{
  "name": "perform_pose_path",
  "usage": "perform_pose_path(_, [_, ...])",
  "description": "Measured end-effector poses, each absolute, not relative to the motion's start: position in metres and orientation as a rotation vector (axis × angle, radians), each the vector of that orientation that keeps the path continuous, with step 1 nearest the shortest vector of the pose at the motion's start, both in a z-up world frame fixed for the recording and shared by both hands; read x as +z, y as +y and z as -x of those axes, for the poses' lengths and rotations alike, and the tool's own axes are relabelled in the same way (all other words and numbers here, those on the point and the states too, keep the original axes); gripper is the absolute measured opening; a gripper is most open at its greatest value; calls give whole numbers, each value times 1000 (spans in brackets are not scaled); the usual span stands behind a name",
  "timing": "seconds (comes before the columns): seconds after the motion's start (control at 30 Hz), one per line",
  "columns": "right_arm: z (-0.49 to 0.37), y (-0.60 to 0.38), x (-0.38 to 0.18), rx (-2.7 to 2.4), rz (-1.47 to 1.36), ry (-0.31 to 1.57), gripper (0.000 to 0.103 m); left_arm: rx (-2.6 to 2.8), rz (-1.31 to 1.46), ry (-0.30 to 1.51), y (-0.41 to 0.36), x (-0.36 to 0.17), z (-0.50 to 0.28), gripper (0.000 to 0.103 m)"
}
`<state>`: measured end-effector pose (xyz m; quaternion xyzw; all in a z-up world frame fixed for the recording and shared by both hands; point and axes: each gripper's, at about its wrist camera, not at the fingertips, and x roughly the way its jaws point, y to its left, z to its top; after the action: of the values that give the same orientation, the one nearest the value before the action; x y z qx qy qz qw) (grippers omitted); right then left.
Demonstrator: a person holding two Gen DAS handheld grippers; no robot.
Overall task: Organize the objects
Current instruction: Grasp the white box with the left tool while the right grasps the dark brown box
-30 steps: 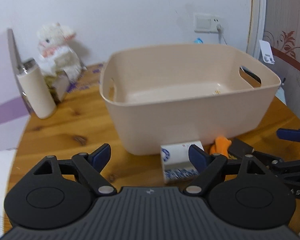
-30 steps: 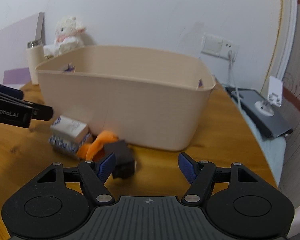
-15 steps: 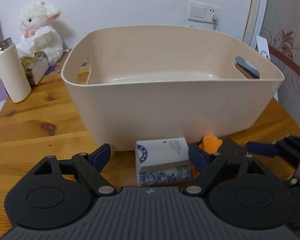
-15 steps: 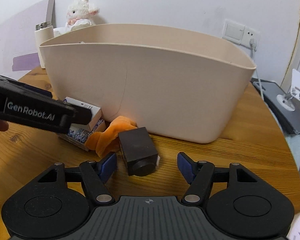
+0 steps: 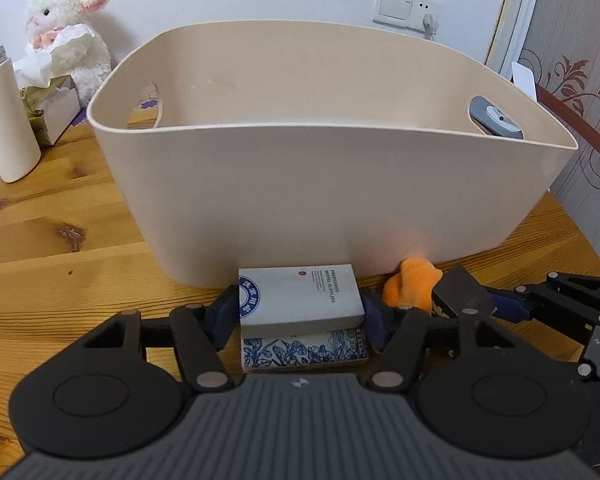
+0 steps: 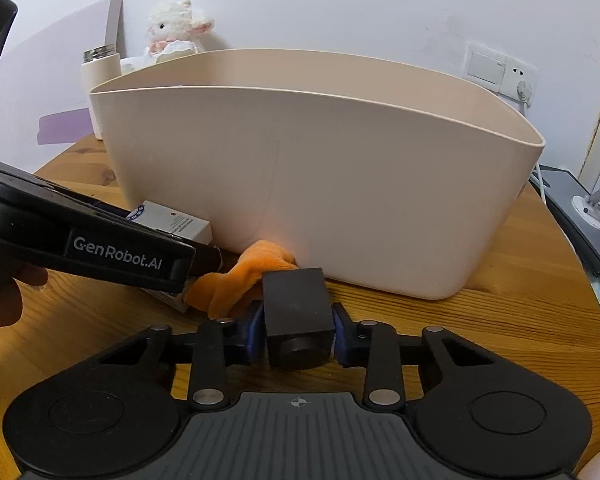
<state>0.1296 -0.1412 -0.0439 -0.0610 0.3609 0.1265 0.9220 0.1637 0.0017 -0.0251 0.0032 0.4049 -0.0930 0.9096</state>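
Observation:
A beige plastic tub [image 5: 300, 184] stands on the wooden table [image 5: 60, 240]; it also shows in the right wrist view [image 6: 340, 184]. In front of it lie a white box [image 5: 300, 294] stacked on a blue-flowered box [image 5: 304, 350], an orange cloth [image 5: 410, 286] and a black cube [image 6: 298, 318]. My left gripper [image 5: 300, 312] is shut on the white box. My right gripper [image 6: 298, 334] is shut on the black cube, with the orange cloth [image 6: 244, 280] just beyond it. The left gripper's body crosses the right wrist view and hides part of the boxes.
A white plush lamb [image 5: 66, 28], a tissue box [image 5: 52, 108] and a cream flask [image 5: 4, 120] stand at the table's back left. A wall socket [image 5: 406, 6] is behind the tub. A grey device [image 6: 580, 216] lies off the table's right side.
Both grippers moved forward and down, then closed: the left on the white box, the right on the black cube. Both were open before.

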Motion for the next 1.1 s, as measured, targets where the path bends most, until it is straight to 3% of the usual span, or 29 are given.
perform_pose_path(1.1, [-91,-142,-27,224,108,720,29,-188,-45,773,23,-8,-121,61])
